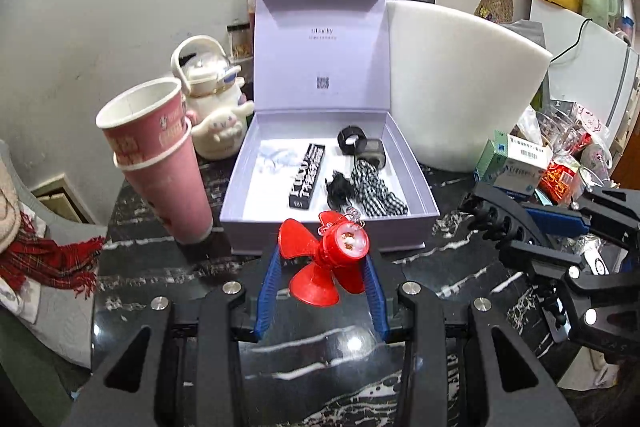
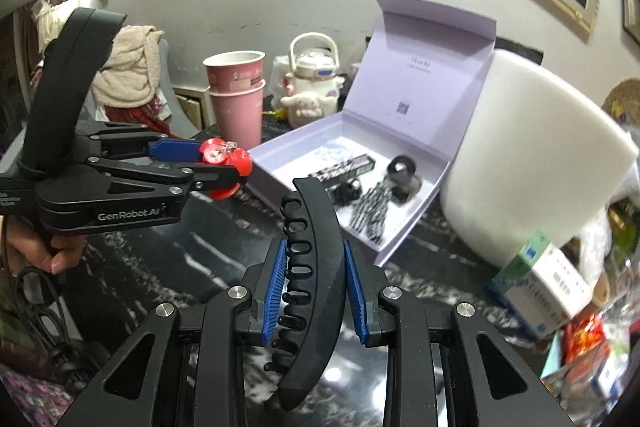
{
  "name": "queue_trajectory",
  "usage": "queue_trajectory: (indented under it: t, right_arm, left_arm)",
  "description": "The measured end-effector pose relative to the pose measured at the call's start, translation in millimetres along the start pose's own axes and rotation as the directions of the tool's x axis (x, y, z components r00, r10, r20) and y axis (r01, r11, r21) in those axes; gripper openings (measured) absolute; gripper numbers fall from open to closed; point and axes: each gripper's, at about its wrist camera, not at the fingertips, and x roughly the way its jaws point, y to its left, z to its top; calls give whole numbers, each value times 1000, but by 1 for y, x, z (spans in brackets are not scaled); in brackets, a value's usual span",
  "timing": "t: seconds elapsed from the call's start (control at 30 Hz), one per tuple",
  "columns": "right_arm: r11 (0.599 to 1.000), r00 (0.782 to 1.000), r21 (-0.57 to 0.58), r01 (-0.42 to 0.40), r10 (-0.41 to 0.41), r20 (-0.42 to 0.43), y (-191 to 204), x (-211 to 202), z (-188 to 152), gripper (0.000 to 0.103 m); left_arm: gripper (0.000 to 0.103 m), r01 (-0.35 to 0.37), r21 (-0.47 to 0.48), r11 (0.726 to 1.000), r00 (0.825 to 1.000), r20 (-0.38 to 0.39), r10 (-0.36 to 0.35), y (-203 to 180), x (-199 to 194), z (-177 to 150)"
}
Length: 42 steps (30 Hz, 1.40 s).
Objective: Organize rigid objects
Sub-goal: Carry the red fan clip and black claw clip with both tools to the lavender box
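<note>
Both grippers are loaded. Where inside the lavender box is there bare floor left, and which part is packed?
In the lavender box, floor is bare at the front-left, between the black bar and the left wall, below the pale blue item. The right half is crowded: black ring, checkered fabric. The left gripper holds the red bow clip; the right gripper the black hair claw.

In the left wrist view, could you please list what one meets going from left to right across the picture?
Red plaid scarf → stacked pink paper cups → white character kettle → open lilac box → white foam block → green-and-white carton → right gripper, at the right edge.
</note>
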Motion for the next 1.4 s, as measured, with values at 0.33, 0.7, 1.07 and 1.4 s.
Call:
queue_trajectory:
  t: [0.33, 0.7, 1.07, 1.4]
  right_arm:
    - [1000, 999, -22, -10, 11, 46, -13, 2, 29, 29]
    - [998, 998, -23, -50, 51, 33, -29, 24, 50, 29]
    - [998, 999, -28, -51, 51, 2, -47, 56, 57, 29]
    - [998, 998, -8, -55, 55, -34, -63, 89, 62, 29]
  left_arm:
    - [38, 15, 2, 1000, 999, 41, -15, 5, 0, 33]
    - [38, 19, -17, 1000, 999, 31, -18, 13, 19, 54]
    - [38, 10, -14, 1000, 1000, -12, -10, 17, 56, 67]
    - [38, 7, 1, 1000, 999, -51, -7, 25, 95, 75]
